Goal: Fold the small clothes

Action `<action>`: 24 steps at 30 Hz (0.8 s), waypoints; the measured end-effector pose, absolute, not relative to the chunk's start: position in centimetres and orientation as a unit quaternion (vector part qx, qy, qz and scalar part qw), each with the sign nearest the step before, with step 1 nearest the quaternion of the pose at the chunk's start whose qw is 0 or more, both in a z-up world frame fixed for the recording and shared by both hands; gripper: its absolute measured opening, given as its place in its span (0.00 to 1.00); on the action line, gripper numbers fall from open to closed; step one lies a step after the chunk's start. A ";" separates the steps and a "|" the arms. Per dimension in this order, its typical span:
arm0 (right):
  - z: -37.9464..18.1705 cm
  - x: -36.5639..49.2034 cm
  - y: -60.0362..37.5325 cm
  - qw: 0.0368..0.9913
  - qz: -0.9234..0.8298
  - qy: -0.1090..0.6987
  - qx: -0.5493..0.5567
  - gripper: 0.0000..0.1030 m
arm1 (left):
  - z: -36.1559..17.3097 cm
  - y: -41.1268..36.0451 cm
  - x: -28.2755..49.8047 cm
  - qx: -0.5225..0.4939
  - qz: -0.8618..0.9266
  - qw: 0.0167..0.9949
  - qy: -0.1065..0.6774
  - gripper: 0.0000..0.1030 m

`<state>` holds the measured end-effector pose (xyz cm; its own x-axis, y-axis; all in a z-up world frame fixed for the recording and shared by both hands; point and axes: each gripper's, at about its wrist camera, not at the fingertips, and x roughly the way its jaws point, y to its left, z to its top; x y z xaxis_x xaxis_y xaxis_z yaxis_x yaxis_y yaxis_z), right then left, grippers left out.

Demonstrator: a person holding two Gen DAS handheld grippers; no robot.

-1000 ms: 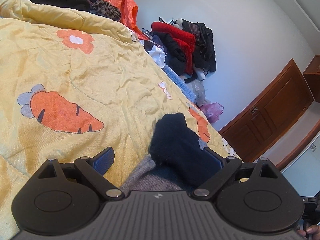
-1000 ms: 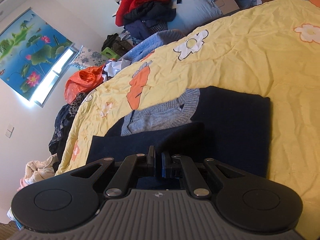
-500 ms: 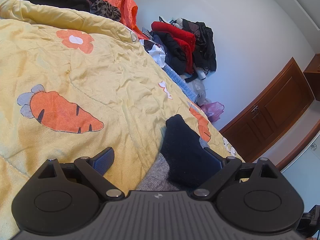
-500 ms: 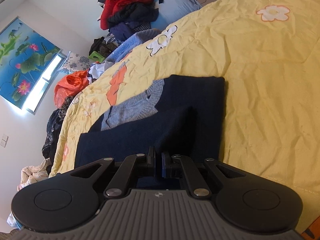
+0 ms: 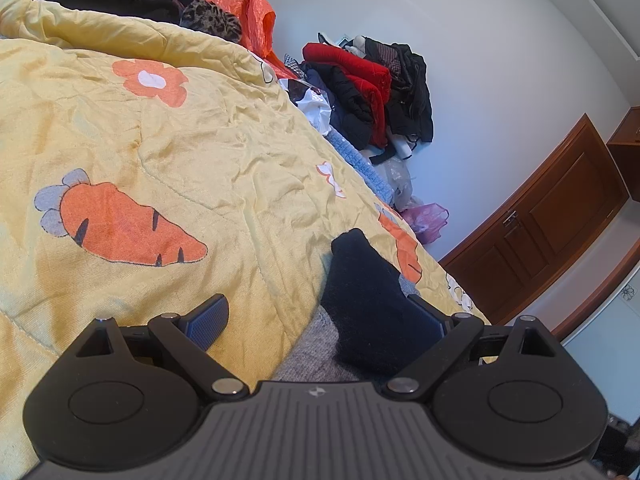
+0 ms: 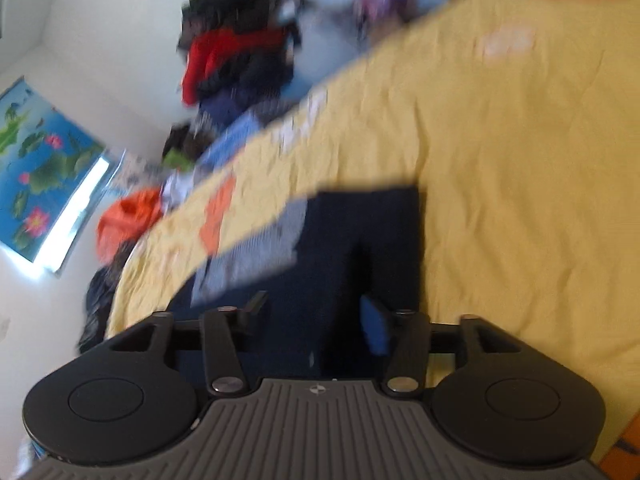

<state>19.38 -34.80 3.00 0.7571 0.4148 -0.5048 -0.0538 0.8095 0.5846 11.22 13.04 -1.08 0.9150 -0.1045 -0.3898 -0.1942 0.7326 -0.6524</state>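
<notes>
A dark navy sweater with a grey knit collar [image 6: 360,232] lies folded on the yellow quilt [image 6: 520,160]. My right gripper [image 6: 316,312] is open just above its near edge; the view is motion-blurred. In the left wrist view a navy fold of the sweater [image 5: 368,296] and its grey part [image 5: 316,348] lie between the spread fingers of my left gripper [image 5: 320,316], which is open. The navy fold rests against the right finger.
The yellow quilt with carrot and flower prints [image 5: 120,232] covers the bed. Piles of red and black clothes [image 5: 368,84] and an orange bag [image 5: 240,4] lie along the far edge. A wooden cabinet [image 5: 560,216] stands at the wall.
My right gripper has opened and let go of the navy sweater fold, and it swings fast. The sweater edge has slid slightly right in the left view; the left gripper stays open.
</notes>
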 end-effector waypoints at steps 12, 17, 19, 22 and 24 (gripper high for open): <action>0.7 21.5 -25.6 0.942 0.079 0.309 0.106 0.55 | 5.1 2.3 18.6 -0.116 -0.036 0.966 0.230 0.92; -0.6 20.8 -25.4 0.952 0.057 0.286 0.094 0.56 | 2.2 -0.3 23.5 -0.062 -0.077 0.943 0.319 0.92; -0.6 20.7 -25.4 0.951 0.058 0.287 0.093 0.57 | 0.7 -0.5 24.3 -0.042 -0.066 0.936 0.344 0.92; -0.6 21.2 -25.5 0.951 0.061 0.290 0.093 0.59 | -0.2 -0.9 24.1 -0.013 -0.069 0.938 0.338 0.96; -0.6 21.8 -25.3 0.951 0.057 0.292 0.083 0.60 | -0.2 -1.1 24.7 -0.003 -0.071 0.935 0.346 1.00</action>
